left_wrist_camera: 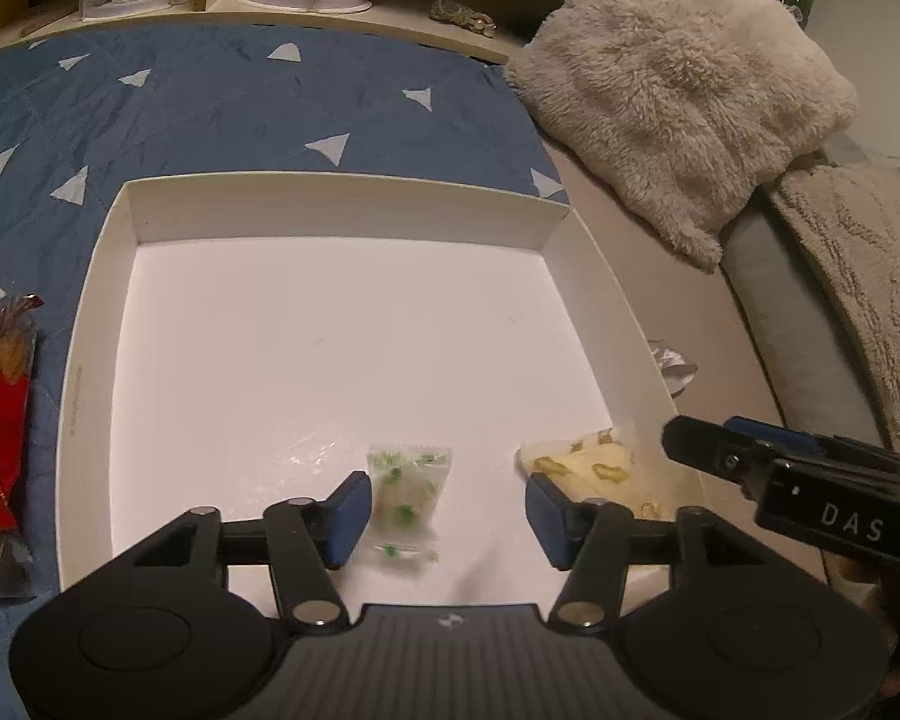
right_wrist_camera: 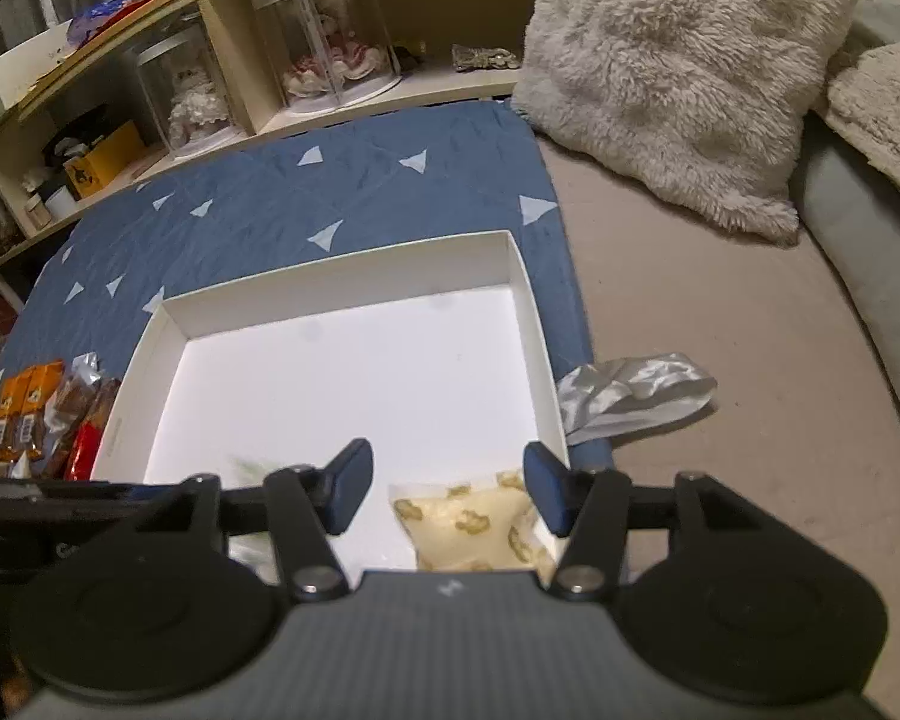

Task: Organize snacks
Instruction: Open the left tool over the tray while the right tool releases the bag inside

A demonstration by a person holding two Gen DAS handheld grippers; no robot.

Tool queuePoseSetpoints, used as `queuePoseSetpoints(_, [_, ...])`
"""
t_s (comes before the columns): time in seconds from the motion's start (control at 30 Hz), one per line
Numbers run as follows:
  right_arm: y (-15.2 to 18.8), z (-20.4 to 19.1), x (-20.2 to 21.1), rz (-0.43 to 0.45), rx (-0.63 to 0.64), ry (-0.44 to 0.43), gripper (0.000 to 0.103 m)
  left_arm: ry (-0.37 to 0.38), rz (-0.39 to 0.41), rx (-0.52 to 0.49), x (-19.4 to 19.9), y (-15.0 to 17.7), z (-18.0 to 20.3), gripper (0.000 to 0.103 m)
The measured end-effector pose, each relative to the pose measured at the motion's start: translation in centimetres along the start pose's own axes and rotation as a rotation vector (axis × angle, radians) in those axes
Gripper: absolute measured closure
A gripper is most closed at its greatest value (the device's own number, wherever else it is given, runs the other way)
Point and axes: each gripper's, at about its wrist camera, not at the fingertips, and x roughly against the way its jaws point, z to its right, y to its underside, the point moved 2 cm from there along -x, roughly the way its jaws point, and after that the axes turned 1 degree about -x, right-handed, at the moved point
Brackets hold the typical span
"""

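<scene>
Inside the white box (left_wrist_camera: 342,330) lie two snack packets: one clear packet with green flecks (left_wrist_camera: 407,501) and one pale yellow packet (right_wrist_camera: 474,525), both near the box's front wall, the yellow one tucked into the front right corner. Outside the left wall sits a small pile of wrapped snacks (right_wrist_camera: 48,420), among them two orange bars and a red wrapper; the rest of the pile is too jumbled to count. A silver wrapper (right_wrist_camera: 636,393) lies on the beige cushion just beyond the right wall.

Both claws tilt steeply down over the front of the box, side by side. The left claw (left_wrist_camera: 447,507) is released, its blue pads (left_wrist_camera: 348,516) spread with the green-flecked packet lying between them, just beside the left pad; whether that pad touches it I cannot tell. The right claw (right_wrist_camera: 447,495) is likewise released above the yellow packet, pads clear of it.

Most of the box floor is bare toward the far wall. The box rests on a blue quilt (left_wrist_camera: 210,102), with a fluffy pillow (left_wrist_camera: 678,90) well off to the right.
</scene>
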Motion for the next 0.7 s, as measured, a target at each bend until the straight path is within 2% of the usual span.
queuePoseSetpoints(0.33, [1.5, 0.3, 0.9, -0.043, 0.007, 0.049, 0.039, -0.025, -0.003, -0.034, 1.7, 0.7, -0.1, 0.027])
queuePoseSetpoints(0.43, [1.9, 0.1, 1.4, -0.044, 0.018, 0.057, 0.037, -0.036, -0.001, -0.048, 2.5, 0.8, -0.2, 0.025])
queuePoseSetpoints(0.57, [2.3, -0.1, 2.1, -0.04, 0.024, 0.057, 0.033, -0.047, 0.015, -0.059, 3.7, 1.0, -0.4, 0.017])
queuePoseSetpoints(0.7, [2.7, -0.3, 3.1, -0.027, 0.02, 0.069, 0.024, -0.057, 0.021, -0.066, 4.7, 1.4, -0.5, 0.007])
